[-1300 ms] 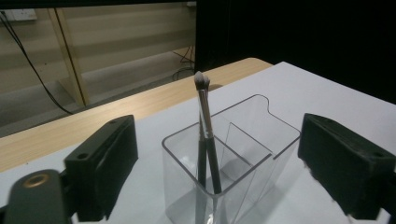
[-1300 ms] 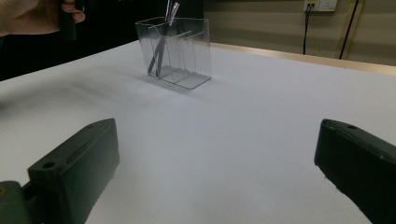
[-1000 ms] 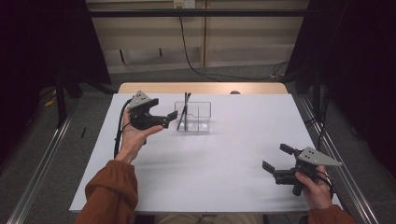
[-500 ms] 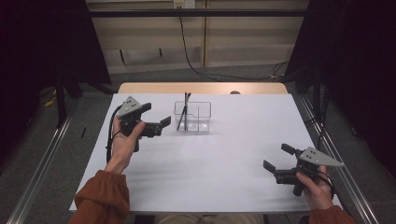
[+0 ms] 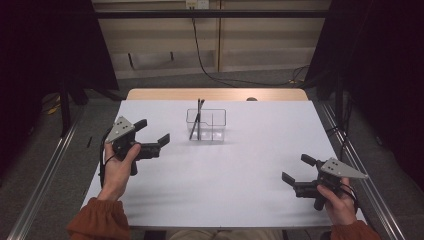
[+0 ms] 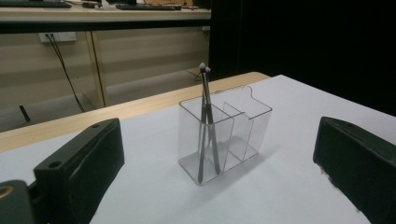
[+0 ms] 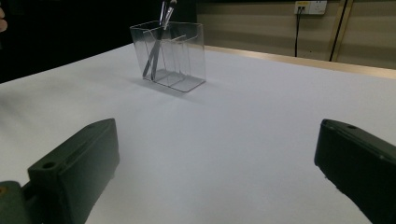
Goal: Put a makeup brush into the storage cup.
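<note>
My left hand-held gripper [image 5: 152,136] hangs wide open and empty, near the clear organizer [image 5: 206,125] at the far middle of the surface [image 5: 240,170]. Two dark brushes [image 6: 206,122] lean in its left compartment. My right hand-held gripper [image 5: 296,174] is wide too, well apart.

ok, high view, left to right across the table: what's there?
left gripper, jaws apart, held in the left hand → clear divided holder with two slim dark sticks in its left compartment → right gripper, jaws apart, all over the white table.
</note>
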The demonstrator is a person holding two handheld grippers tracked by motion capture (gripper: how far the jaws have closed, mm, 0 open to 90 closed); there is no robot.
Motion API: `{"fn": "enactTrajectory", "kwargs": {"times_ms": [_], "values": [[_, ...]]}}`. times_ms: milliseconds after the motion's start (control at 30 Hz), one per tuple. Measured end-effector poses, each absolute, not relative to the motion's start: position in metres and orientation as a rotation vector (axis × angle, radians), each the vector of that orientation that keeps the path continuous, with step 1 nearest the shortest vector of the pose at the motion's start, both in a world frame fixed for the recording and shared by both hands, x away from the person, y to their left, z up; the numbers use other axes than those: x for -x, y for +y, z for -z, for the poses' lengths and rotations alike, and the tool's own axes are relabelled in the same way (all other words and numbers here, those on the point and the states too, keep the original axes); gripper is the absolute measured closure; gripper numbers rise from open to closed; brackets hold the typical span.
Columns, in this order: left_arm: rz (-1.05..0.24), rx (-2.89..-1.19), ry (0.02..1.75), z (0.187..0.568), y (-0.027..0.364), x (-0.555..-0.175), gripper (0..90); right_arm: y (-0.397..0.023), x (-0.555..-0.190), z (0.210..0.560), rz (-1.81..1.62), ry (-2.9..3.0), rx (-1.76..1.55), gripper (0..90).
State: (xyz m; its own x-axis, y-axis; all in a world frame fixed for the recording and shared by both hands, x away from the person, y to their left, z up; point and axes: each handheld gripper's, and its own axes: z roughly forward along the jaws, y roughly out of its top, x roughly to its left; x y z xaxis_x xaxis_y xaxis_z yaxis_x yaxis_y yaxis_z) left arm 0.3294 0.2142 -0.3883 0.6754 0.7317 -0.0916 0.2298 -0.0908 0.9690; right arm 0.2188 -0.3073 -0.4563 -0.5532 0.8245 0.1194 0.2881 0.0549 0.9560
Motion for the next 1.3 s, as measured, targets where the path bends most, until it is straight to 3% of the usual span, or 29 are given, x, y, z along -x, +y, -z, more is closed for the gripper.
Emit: {"fn": "enactTrajectory", "kwargs": {"times_ms": [733, 1300], "values": [[-0.526, -1.651, 0.839, 0.411, 0.257, -0.281, 1.9, -0.309, -0.216, 0.456, -1.514, 1.872, -1.11, 0.0], [-0.528, -1.642, 0.841, 0.431, 0.266, -0.256, 1.9, -0.311, -0.213, 0.457, -1.507, 1.868, -1.118, 0.0]]}}
